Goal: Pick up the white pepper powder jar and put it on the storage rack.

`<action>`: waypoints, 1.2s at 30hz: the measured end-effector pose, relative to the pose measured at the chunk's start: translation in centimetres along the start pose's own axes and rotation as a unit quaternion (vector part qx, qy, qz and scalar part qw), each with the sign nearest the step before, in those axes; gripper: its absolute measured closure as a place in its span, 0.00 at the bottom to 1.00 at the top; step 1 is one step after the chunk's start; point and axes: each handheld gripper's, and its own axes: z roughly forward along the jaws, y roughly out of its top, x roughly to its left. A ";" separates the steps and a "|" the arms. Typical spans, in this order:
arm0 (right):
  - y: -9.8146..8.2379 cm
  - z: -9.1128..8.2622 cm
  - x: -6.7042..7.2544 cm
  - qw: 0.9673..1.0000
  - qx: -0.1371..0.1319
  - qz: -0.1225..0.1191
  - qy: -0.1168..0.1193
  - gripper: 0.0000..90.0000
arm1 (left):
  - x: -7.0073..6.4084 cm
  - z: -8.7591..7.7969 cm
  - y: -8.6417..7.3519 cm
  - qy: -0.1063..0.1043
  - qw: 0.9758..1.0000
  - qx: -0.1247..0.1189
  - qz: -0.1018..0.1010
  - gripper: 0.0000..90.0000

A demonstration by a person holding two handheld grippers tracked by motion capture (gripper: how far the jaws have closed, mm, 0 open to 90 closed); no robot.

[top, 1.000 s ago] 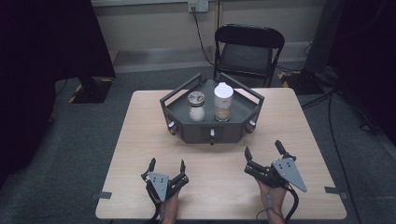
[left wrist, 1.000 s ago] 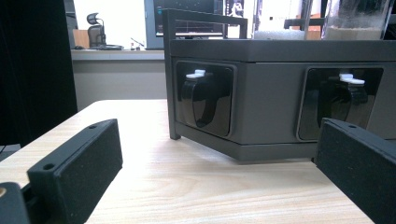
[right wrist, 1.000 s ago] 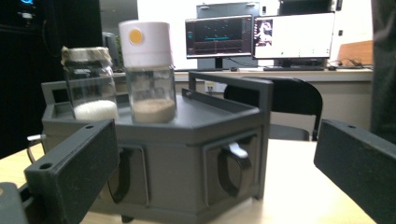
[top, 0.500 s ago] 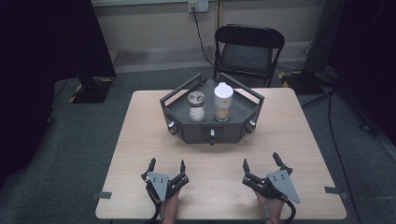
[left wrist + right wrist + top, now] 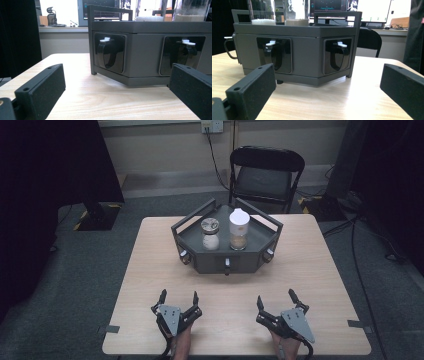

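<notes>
A dark grey angular tray (image 5: 195, 222) stands at the table's middle back, with railings and small drawer handles on its front faces. On it stand a short jar (image 5: 210, 234) with a patterned lid and white contents, and a taller jar (image 5: 239, 230) with a white lid and tan contents. My left gripper (image 5: 179, 296) rests near the front edge, open, nothing between its jaws. My right gripper (image 5: 276, 298) rests to its right, also open and holding nothing. The tray (image 5: 150, 52) faces the left gripper (image 5: 120, 92) with two handles. The right gripper (image 5: 327, 92) faces the tray (image 5: 309, 52) too.
The wooden table (image 5: 150, 260) has bare room on both sides of the tray and between tray and grippers. A black folding chair (image 5: 265, 172) stands behind the table. Cables (image 5: 360, 235) trail on the grey floor at right.
My right gripper has drawn back toward the front edge and slightly left. The left gripper has stayed put.
</notes>
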 end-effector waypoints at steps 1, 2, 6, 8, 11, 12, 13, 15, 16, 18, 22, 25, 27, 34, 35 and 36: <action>-0.1 0.0 0.0 1.000 0.001 0.001 -0.001 0.00 | 0.0 0.0 0.0 0.000 1.000 0.000 0.000 0.00; -0.2 -0.1 0.0 1.000 0.000 0.001 -0.001 0.00 | 0.0 0.0 0.0 0.000 1.000 0.000 0.000 0.00; -0.3 -0.2 0.0 1.000 0.001 0.004 -0.002 0.00 | 0.0 0.0 0.0 0.000 1.000 0.000 0.000 0.00; -0.5 -0.2 0.0 1.000 0.002 0.005 -0.003 0.00 | 0.0 0.0 0.0 0.000 1.000 0.000 0.000 0.00; -0.6 -0.1 0.0 1.000 0.005 0.008 -0.005 0.00 | 0.0 0.0 0.0 0.000 1.000 0.000 0.000 0.00; -0.8 -0.1 0.1 1.000 0.004 0.010 -0.007 0.00 | 0.0 0.0 0.0 0.000 1.000 0.000 0.000 0.00; -0.8 -0.1 0.1 1.000 0.003 0.010 -0.009 0.00 | 0.0 0.0 0.0 0.000 1.000 0.000 0.000 0.00; -1.0 -0.1 0.1 1.000 0.003 0.010 -0.010 0.00 | 0.0 0.0 0.0 0.001 1.000 0.000 0.000 0.00; -1.0 -0.1 0.2 1.000 0.003 0.010 -0.011 0.00 | 0.0 0.0 0.0 0.001 1.000 0.000 0.000 0.00; -1.1 -0.2 0.2 1.000 0.003 0.007 -0.011 0.00 | 0.0 0.0 0.0 0.001 1.000 0.000 0.000 0.00; -1.1 -0.2 0.3 1.000 0.001 0.006 -0.012 0.00 | 0.0 0.0 0.0 0.001 1.000 0.000 0.000 0.00; -1.3 -0.2 0.1 1.000 -0.003 0.015 -0.012 0.00 | 0.0 -0.1 0.0 0.001 1.000 0.000 0.000 0.00; -1.3 -0.2 0.1 1.000 -0.003 0.015 -0.012 0.00 | 0.0 -0.1 0.0 0.001 1.000 0.000 0.000 0.00; -1.3 -0.3 0.1 1.000 -0.005 0.014 -0.012 0.00 | 0.0 -0.1 0.0 0.001 1.000 0.000 0.000 0.00; -1.3 -0.3 0.1 1.000 -0.004 0.014 -0.012 0.00 | 0.0 0.0 0.0 0.001 1.000 0.000 0.000 0.00; -1.3 -0.3 0.1 1.000 -0.005 0.014 -0.012 0.00 | 0.0 0.0 0.0 0.001 1.000 0.000 0.001 0.00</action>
